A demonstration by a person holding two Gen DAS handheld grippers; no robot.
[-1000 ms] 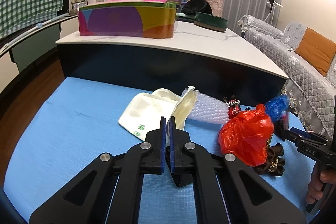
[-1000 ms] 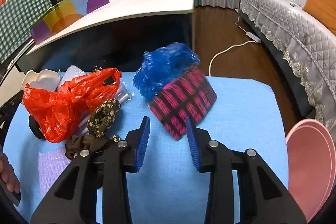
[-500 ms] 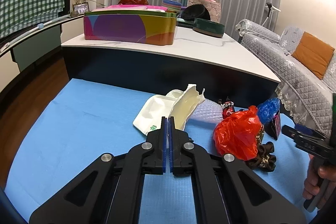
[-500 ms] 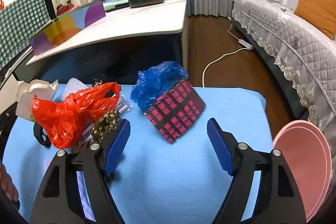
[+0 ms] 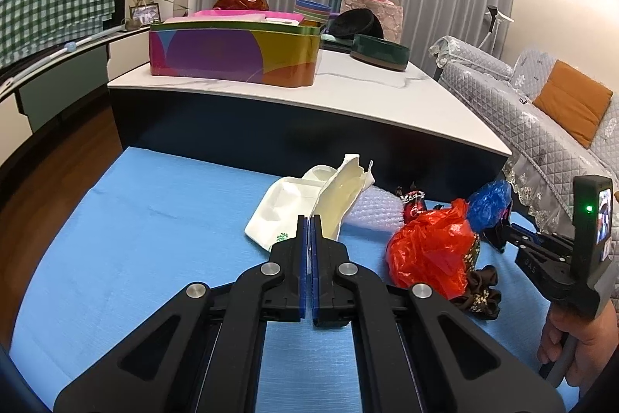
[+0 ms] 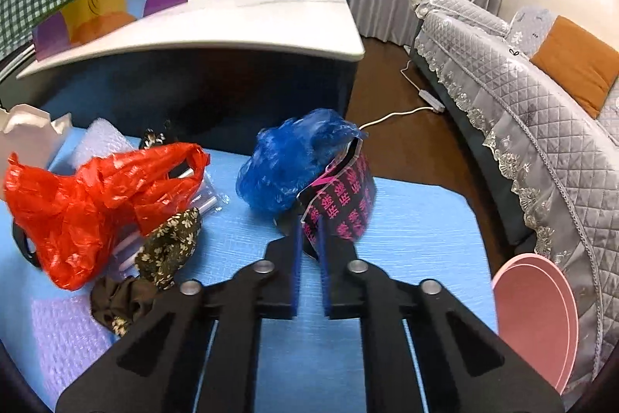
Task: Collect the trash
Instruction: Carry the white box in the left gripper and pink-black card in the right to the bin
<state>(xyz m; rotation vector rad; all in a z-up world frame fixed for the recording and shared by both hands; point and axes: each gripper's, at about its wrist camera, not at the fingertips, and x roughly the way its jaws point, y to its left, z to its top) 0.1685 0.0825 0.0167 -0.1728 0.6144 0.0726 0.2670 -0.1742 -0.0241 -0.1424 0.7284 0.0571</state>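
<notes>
1. Blue cloth (image 6: 418,219) covers your work surface; a white-topped counter (image 5: 348,91) and a grey quilted sofa (image 6: 522,111) stand beyond.
2. Your right gripper (image 6: 308,239) is clamped on the black bag with pink characters (image 6: 344,204), beside the blue bag (image 6: 286,161) and red bag (image 6: 89,204).
3. Your left gripper (image 5: 308,231) is closed on a cream wrapper (image 5: 340,196).
4. The pink characters are too blurred to read.

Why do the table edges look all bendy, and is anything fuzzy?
Both views come through fisheye lenses, so straight lines bow: in the left wrist view the white tabletop curves, with dark corners round the picture. In the right wrist view the sofa bends too, and the blue bag and red bag look smeared, while the left wrist view looks sharp.
</notes>
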